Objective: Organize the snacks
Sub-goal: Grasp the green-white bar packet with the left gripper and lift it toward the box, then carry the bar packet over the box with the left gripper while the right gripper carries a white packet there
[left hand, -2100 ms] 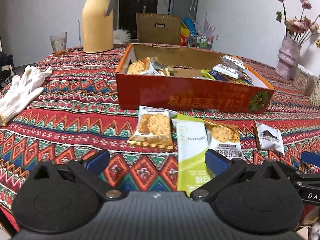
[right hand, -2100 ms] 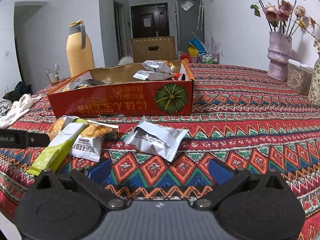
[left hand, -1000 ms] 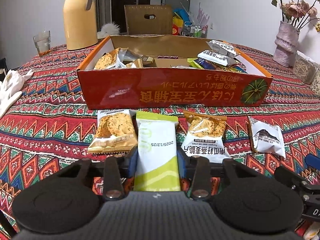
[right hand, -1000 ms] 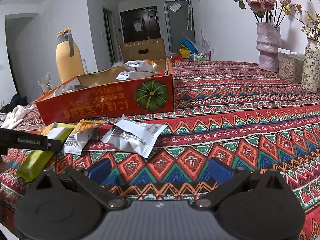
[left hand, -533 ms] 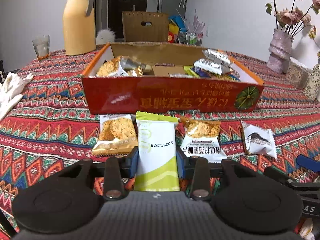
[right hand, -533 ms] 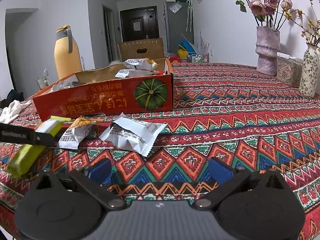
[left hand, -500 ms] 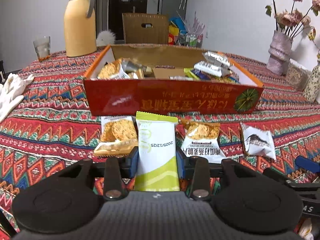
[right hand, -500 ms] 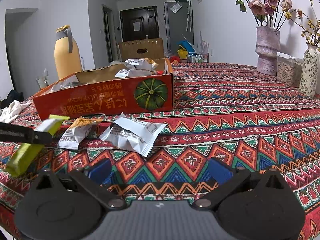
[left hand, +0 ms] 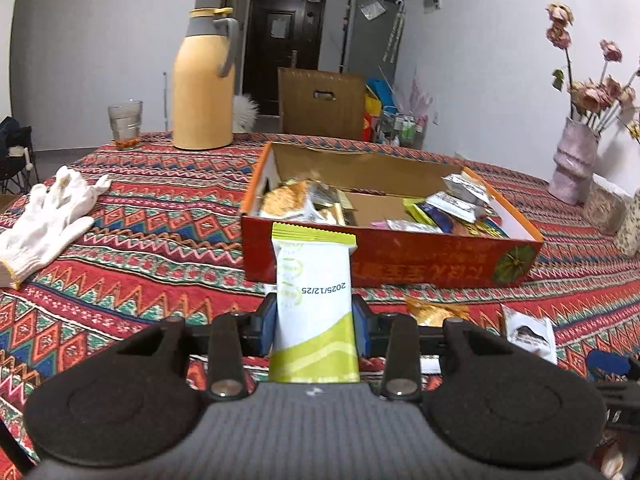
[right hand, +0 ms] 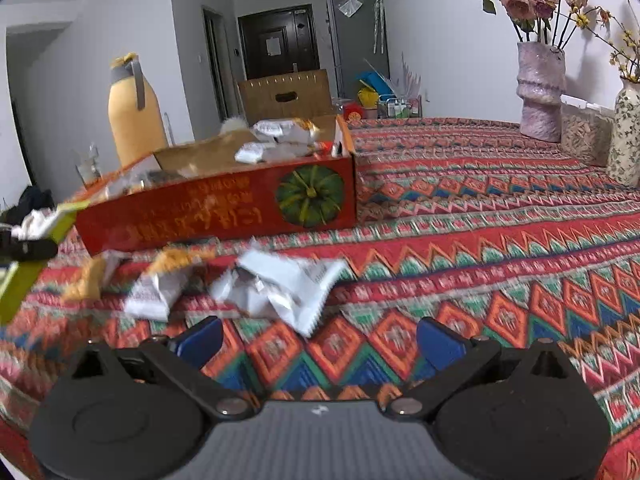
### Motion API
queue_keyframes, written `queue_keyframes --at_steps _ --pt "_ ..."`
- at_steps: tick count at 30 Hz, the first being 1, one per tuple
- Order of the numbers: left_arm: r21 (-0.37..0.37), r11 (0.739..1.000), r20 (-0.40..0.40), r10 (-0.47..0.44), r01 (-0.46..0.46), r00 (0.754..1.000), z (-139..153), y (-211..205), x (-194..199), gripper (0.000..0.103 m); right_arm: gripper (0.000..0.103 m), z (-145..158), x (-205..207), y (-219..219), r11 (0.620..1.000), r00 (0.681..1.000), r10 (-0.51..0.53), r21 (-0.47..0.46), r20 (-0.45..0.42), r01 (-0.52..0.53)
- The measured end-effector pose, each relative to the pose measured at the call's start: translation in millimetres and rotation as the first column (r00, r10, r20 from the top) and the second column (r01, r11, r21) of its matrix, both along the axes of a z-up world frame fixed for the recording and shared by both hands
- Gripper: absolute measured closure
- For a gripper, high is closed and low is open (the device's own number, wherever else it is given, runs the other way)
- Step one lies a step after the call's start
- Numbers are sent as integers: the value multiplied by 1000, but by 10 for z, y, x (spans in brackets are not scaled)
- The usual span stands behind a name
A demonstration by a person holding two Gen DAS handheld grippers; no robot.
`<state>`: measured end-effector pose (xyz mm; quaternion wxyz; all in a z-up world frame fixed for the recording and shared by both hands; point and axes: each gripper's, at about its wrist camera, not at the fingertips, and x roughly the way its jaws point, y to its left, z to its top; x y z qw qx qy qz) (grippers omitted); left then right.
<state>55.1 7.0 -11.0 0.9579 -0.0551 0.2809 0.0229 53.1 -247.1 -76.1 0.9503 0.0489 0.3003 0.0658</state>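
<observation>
Box at frame centre already holds many snacks, left gripper clamps green-white packet before it, right gripper gapes empty, three packets left.

The walls are white. Far back there is a dark door, and next to it a tall gray fridge. A brown cardboard box stands on the floor behind the desk. The desk has a bright cloth with red, blue and green zigzags. A pink vase with dry roses stands by the right wall. The floor looks gray.
</observation>
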Motion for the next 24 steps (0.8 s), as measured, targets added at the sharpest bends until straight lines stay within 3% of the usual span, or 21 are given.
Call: queue_keyframes --at_steps 5,15,17,24 --pt "-9 1000 -8 26 -26 1000 -32 133 28 65 0 117 194 179 1000 1000 9 -25 15 -9" --pt "-26 998 -6 49 -49 999 -78 309 82 65 2 83 715 400 997 995 -65 -56 -74 61" --pt "-29 998 -7 51 -51 999 -93 334 101 65 14 41 756 425 997 993 -59 -63 -98 53" --pt "-48 998 -3 35 -35 999 -149 431 165 65 34 17 739 496 994 994 -50 -105 -95 40"
